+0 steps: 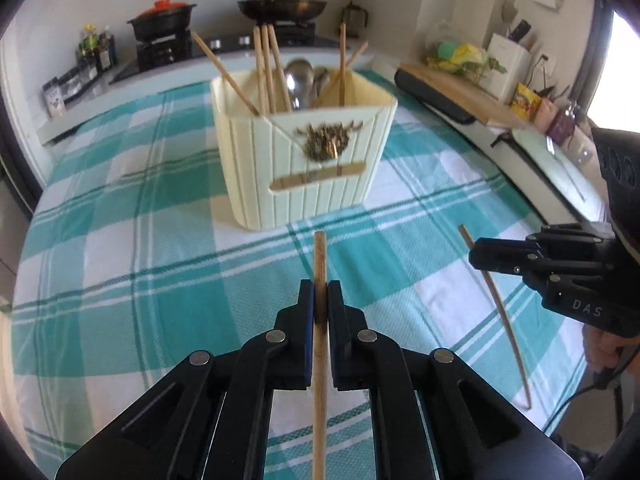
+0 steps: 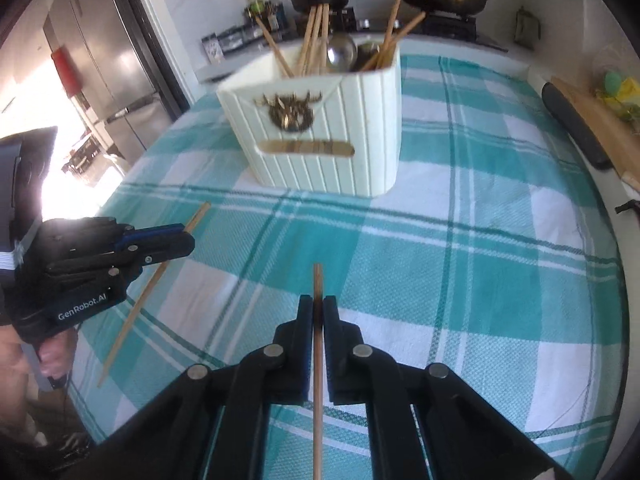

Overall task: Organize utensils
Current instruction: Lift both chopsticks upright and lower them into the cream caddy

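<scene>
A cream ribbed utensil holder [image 1: 308, 160] stands on the teal checked tablecloth [image 1: 120, 280], with several wooden chopsticks [image 1: 264, 68] and metal spoons [image 1: 300, 80] upright in it. It also shows in the right wrist view [image 2: 320, 136]. My left gripper [image 1: 320, 300] is shut on a wooden chopstick [image 1: 319, 256], held above the cloth in front of the holder. My right gripper [image 2: 318, 312] is shut on a thinner chopstick [image 2: 318, 280], also in front of the holder. Each gripper appears in the other's view, the right one [image 1: 480, 258] and the left one [image 2: 188, 240].
A stove with a black pot [image 1: 162, 20] and a lidded pan [image 1: 280, 6] stands behind the table. A wooden board [image 1: 460, 92] and a dark bar [image 1: 432, 96] lie along the right edge. A steel fridge [image 2: 108, 60] stands far left.
</scene>
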Demonstrator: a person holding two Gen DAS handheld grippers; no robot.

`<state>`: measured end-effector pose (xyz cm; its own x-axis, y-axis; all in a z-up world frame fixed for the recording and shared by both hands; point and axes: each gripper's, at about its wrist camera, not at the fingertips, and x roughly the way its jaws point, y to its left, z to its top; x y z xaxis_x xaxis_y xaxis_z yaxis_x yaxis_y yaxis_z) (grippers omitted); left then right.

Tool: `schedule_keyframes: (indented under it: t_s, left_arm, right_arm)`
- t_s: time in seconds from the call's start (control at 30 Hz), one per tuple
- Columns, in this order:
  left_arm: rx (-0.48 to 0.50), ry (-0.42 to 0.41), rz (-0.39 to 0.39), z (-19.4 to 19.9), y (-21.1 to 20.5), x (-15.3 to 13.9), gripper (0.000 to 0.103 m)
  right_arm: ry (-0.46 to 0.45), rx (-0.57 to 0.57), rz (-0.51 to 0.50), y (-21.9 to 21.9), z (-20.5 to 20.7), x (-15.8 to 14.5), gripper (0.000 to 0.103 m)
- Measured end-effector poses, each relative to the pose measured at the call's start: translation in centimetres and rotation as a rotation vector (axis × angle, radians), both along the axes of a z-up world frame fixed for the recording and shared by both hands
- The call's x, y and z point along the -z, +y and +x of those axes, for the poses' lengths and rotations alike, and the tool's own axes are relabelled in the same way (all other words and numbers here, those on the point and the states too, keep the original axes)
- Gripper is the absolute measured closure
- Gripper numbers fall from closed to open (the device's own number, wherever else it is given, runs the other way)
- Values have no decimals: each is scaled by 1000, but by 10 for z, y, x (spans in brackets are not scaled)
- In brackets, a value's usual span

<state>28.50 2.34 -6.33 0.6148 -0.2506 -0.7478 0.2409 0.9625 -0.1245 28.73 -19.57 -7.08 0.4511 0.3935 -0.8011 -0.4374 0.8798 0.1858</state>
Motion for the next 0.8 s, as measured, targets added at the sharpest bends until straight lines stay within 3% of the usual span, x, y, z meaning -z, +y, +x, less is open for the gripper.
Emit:
schedule_keyframes:
  t_s: [0.17, 0.3, 0.57, 0.8]
  left_arm:
    - [-36, -149, -69, -25, 18, -55, 98]
    - [-58, -229, -103, -40, 24, -77, 97]
    - [-78, -265, -151, -48, 32, -80, 99]
    - [-90, -345, -162, -52, 36, -107, 99]
  right_arm:
    - [-182, 7, 53, -6, -26, -64, 98]
    - [-307, -9, 57, -6, -47, -101, 98]
    - [-415, 24, 71, -5, -62, -125, 98]
    - [-469, 41, 84, -9, -62, -144, 98]
